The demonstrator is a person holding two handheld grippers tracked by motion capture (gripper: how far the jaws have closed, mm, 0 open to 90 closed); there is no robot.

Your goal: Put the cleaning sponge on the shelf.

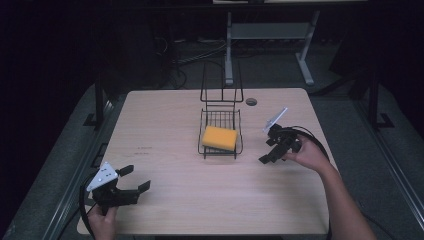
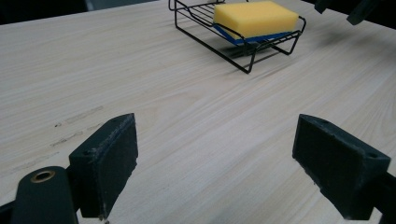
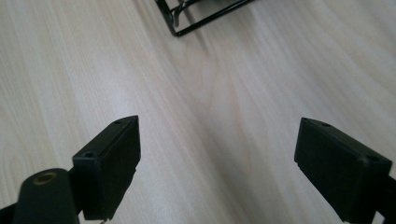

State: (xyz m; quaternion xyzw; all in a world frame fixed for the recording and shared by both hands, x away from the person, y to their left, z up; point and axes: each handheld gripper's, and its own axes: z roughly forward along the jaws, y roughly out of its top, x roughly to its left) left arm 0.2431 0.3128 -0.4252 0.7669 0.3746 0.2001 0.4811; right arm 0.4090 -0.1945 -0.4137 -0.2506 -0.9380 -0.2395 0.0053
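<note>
Dark room surrounds 1 light wooden bench [image 1: 175, 200]. On it stands 1 black wire rack [image 1: 220, 131], near the middle toward the far edge, with 1 yellow sponge [image 1: 219, 138] lying inside. 2 grippers are here. Left gripper [image 1: 134, 179], near the front left corner, has jaws wide apart and empty; the sponge lies well ahead of them. Right gripper [image 1: 270, 152], just beside the rack toward the right edge, is also wide apart, holding nothing.

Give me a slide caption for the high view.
Sponge in wire rack; both grippers open, left, right.
</note>
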